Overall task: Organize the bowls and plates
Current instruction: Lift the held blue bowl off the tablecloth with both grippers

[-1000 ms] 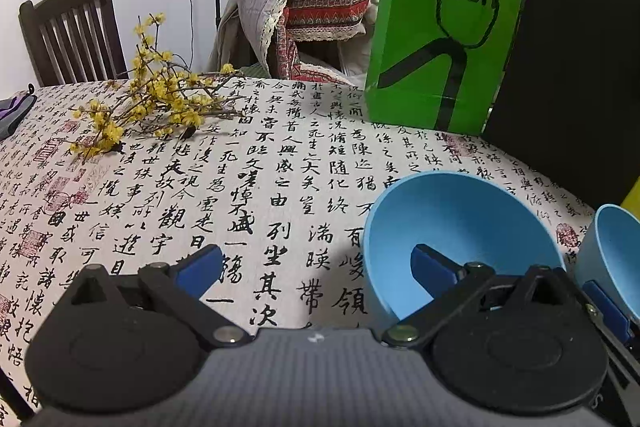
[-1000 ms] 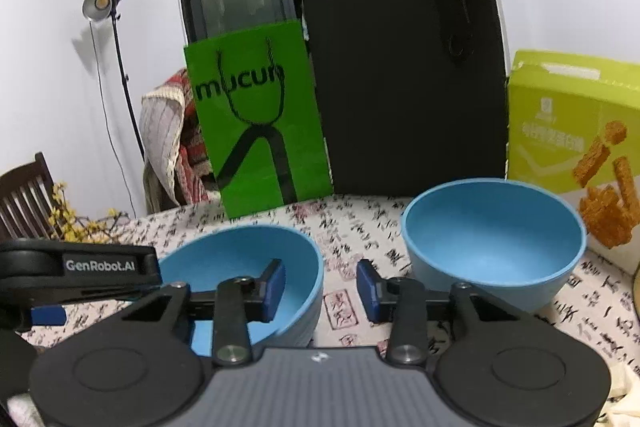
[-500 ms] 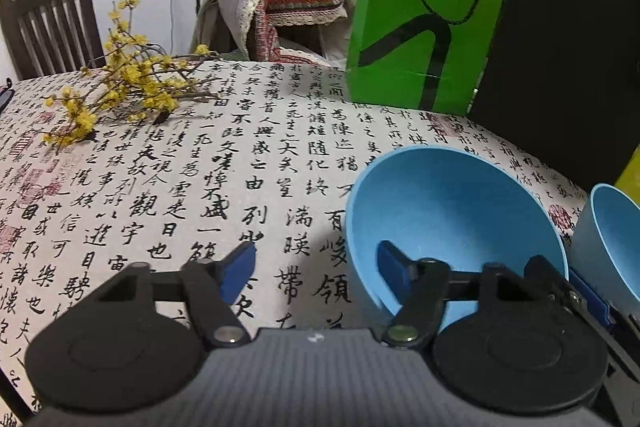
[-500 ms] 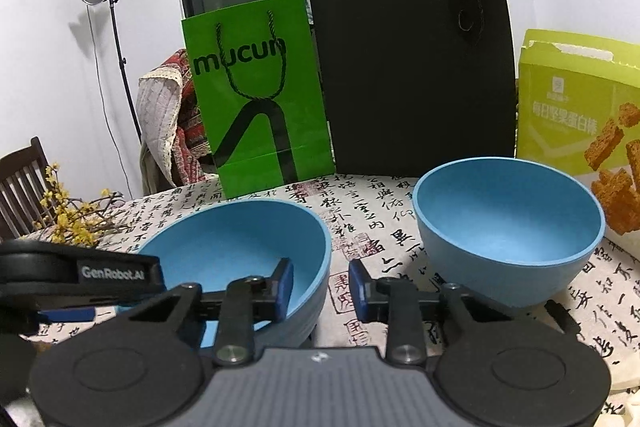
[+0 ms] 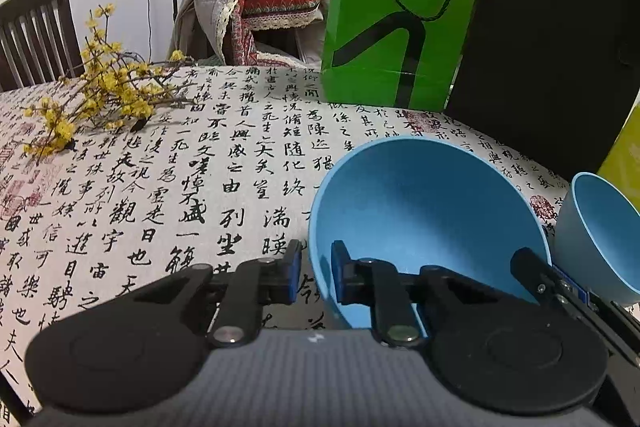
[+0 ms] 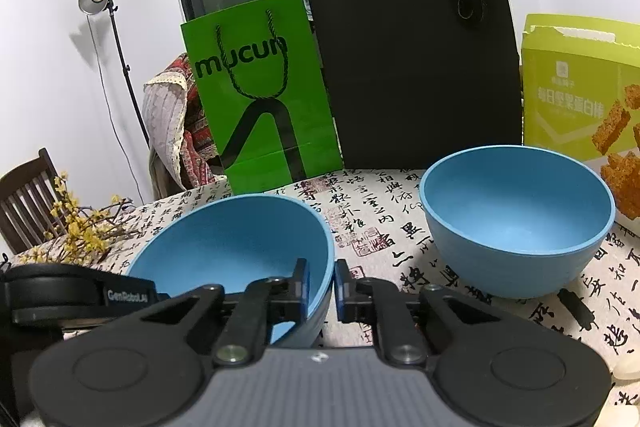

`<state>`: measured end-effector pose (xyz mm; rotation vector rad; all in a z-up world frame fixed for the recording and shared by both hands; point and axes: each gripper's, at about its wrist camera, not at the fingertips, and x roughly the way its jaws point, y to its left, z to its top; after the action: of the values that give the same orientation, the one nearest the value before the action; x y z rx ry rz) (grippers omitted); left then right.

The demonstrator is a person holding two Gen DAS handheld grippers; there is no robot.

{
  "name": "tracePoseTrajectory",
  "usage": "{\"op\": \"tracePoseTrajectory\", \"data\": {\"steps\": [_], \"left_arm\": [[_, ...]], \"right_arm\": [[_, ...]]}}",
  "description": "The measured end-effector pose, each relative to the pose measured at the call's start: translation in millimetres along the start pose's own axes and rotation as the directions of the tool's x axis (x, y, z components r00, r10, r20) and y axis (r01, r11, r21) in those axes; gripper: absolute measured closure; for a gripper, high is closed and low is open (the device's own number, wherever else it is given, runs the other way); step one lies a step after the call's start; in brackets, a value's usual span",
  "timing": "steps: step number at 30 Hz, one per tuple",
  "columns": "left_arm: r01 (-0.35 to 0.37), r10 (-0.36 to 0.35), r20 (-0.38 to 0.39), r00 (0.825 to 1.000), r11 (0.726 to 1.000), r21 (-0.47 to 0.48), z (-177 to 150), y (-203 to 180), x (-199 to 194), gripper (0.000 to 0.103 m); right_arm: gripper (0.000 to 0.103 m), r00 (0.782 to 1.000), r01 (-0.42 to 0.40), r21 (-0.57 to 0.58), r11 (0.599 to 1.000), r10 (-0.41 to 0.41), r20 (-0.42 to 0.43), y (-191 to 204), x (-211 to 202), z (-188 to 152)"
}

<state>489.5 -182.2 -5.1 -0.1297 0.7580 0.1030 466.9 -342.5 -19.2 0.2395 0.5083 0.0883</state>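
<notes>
Two claws pinch one blue bowl on the worktop: the left claw is clamped over its left rim, the right claw over its right rim, one pad inside and one outside each. The second blue bowl stands upright just to the right (nearer the right claw), apart from the first, so stacking probably means lifting rightward and over its rim. Behind stand a green bag, a black bag and a snack box; yellow flowers lie far left, clear.
</notes>
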Motion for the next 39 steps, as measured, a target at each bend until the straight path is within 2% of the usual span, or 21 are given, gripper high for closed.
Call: {"op": "tracePoseTrajectory", "data": {"steps": [21,39], "left_arm": [[-0.012,0.008,0.057,0.998,0.997,0.071,-1,-10,-23,0.087],[-0.014,0.004,0.092,0.996,0.994,0.104,-4,-5,-45,0.087]], "right_arm": [[0.093,0.999,0.002,0.029,1.000,-0.004,0.043,1,-17,3],[0.093,0.995,-0.039,0.057,0.998,0.033,0.093,1,-47,2]]}}
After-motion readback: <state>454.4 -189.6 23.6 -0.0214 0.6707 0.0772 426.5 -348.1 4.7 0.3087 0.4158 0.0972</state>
